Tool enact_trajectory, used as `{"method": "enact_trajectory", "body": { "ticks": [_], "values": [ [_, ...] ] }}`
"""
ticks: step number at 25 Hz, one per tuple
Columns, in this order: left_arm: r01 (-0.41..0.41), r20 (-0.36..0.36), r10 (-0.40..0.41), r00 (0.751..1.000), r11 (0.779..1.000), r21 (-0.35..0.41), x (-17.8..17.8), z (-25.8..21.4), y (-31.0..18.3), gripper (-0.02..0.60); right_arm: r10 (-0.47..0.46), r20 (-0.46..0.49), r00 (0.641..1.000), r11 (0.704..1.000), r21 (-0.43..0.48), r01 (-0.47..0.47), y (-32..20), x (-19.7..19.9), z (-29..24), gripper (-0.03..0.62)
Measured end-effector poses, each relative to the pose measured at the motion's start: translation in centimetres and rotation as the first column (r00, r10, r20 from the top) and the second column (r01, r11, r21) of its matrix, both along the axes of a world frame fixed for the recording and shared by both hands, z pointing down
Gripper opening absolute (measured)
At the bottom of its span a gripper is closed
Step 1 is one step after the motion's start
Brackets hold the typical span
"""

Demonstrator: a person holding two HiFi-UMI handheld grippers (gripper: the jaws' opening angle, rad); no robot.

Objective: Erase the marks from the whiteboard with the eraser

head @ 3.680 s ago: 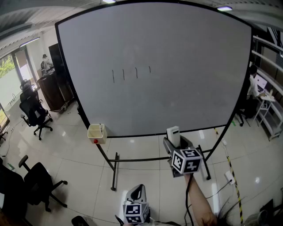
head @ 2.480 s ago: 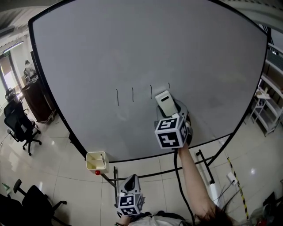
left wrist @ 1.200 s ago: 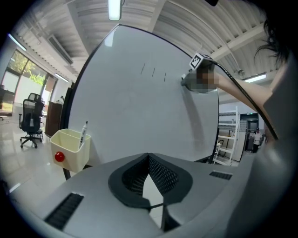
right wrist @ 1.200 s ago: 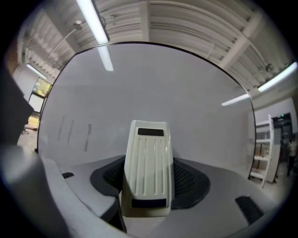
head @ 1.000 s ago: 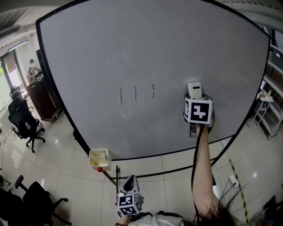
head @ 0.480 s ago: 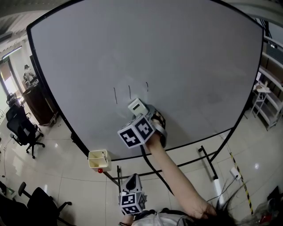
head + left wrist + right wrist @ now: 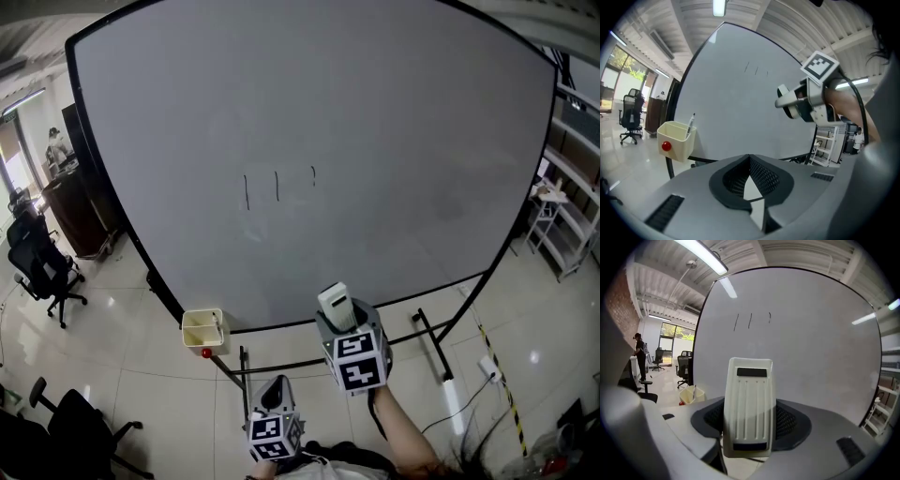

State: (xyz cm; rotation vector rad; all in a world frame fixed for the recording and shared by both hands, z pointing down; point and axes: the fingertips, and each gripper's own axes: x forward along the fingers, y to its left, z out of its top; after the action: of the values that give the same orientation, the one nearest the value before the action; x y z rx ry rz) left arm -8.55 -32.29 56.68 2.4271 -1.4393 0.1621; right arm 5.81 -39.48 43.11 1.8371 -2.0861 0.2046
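Observation:
The whiteboard (image 7: 394,141) carries two tall black strokes (image 7: 246,192) and a short faint remnant (image 7: 313,174) to their right; the right gripper view shows the strokes (image 7: 743,321) high on the board. My right gripper (image 7: 339,317) is shut on the white eraser (image 7: 336,304), held upright below the board's lower edge and clear of its surface. In its own view the eraser (image 7: 749,406) fills the space between the jaws. My left gripper (image 7: 279,398) hangs low near my body, shut and empty (image 7: 751,180).
A cream cup (image 7: 203,329) with a red knob hangs on the board's lower frame and holds a marker pen (image 7: 690,123). The board stand's black legs (image 7: 242,370) reach the tiled floor. Office chairs (image 7: 37,267) and a cabinet stand at left, shelves (image 7: 567,216) at right.
My right gripper, still holding the eraser, has come down from beside the strokes to below the board. The fourth stroke is gone and the third is now a short remnant.

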Motion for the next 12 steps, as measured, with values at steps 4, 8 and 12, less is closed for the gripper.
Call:
{"method": "enact_trajectory", "body": {
  "ticks": [4, 8, 12],
  "values": [
    [-0.032, 0.024, 0.032, 0.999, 0.999, 0.000, 1.2, 0.3, 3.1, 0.000, 0.037, 0.078, 0.996, 0.992, -0.120, -0.028, 8.3, 1.4, 8.6, 0.288],
    [-0.051, 0.034, 0.050, 0.998, 0.998, 0.024, 3.2, -0.4, 7.2, 0.000, 0.015, 0.180, 0.984, 0.974, -0.225, 0.027, 16.8, 0.4, 13.6, 0.288],
    [-0.042, 0.021, 0.042, 0.999, 0.999, 0.026, 5.4, -0.5, 12.9, 0.000, -0.013, 0.206, 0.978, 0.965, -0.254, 0.067, 23.5, 1.3, 16.3, 0.288]
  ]
}}
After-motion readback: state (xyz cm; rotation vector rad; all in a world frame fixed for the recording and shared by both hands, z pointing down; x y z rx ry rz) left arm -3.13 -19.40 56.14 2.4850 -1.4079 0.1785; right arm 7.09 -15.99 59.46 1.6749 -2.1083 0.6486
